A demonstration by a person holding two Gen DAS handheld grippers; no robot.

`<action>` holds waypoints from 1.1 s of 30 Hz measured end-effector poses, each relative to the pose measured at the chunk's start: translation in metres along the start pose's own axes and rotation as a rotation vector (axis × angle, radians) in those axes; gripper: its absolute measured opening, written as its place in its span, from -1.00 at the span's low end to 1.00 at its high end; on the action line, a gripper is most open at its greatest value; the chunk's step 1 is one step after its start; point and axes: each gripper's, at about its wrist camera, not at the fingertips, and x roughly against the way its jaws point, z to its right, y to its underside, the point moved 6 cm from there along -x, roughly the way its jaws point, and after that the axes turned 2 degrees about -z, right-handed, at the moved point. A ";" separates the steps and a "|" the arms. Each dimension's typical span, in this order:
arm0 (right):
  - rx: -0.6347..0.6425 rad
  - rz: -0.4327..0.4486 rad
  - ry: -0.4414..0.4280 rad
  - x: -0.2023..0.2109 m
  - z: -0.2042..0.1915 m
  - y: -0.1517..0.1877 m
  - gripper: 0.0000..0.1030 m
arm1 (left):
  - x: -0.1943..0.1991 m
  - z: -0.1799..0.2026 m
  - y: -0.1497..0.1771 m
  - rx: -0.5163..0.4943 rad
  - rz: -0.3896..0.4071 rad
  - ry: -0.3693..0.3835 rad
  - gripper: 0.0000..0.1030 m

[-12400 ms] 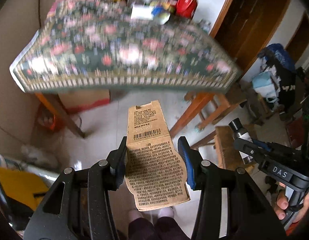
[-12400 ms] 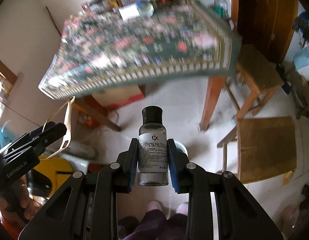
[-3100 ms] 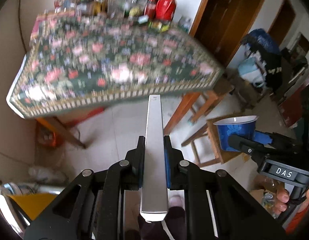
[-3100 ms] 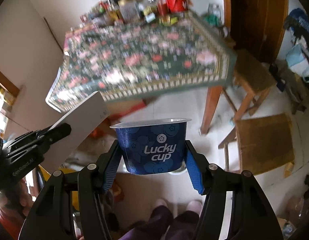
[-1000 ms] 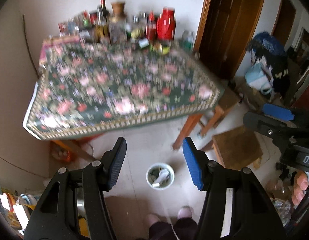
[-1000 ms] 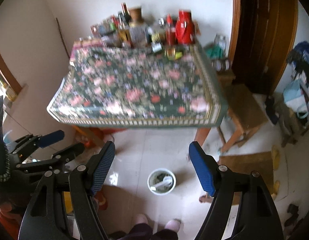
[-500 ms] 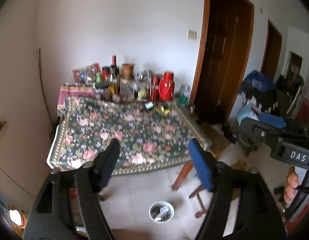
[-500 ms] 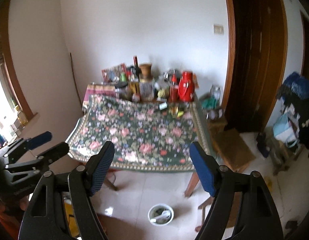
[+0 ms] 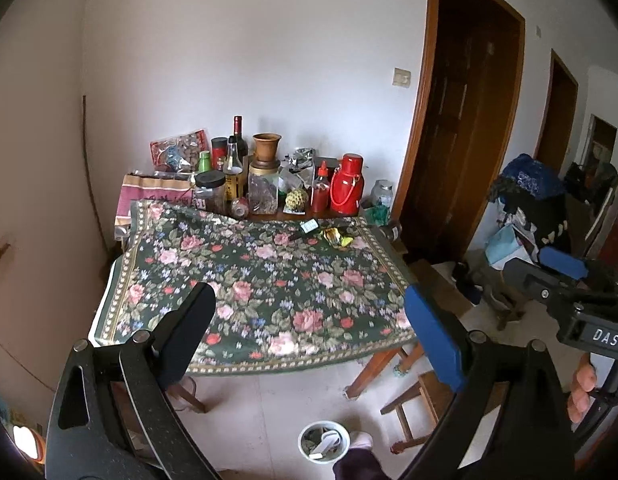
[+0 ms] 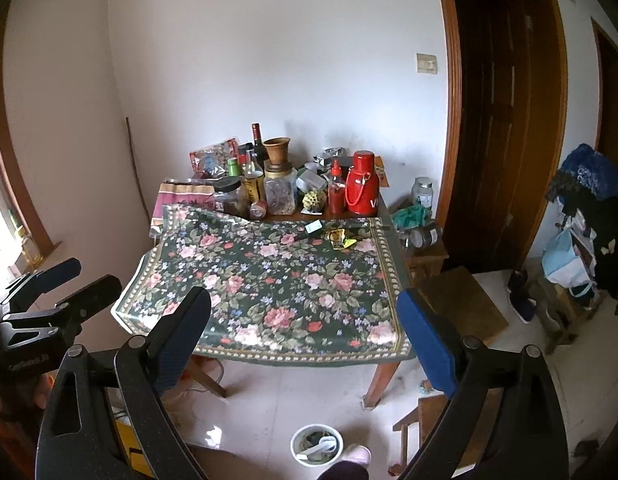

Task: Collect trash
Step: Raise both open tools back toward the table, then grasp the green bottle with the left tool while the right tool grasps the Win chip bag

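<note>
1. "DAS": white letters on a black plate on the right gripper (image 9: pixel 565 268), seen at the right edge of the left wrist view, right of the table (image 9: pixel 269 280).
2. "V": white letter, rest cut off, on the red thermos (image 10: pixel 362 189) at the back of the table.
3. Grey embossed word on the left gripper (image 10: pixel 75 280) body, left of the table in the right wrist view; too faint to read.
4. Bottle and jar labels at the back of the table: too small to read.
</note>
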 end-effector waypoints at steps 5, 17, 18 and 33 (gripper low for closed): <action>-0.007 -0.005 -0.023 -0.038 0.034 -0.033 0.80 | -0.046 0.014 -0.037 -0.010 0.018 -0.034 0.85; 0.047 -0.037 -0.069 -0.114 0.101 -0.104 0.80 | -0.149 0.046 -0.112 0.063 0.011 -0.077 0.85; 0.051 -0.046 -0.073 -0.122 0.104 -0.107 0.80 | -0.157 0.047 -0.113 0.063 0.001 -0.084 0.85; 0.018 -0.185 -0.066 -0.243 0.098 -0.124 0.80 | -0.257 -0.010 -0.135 0.074 -0.098 -0.101 0.85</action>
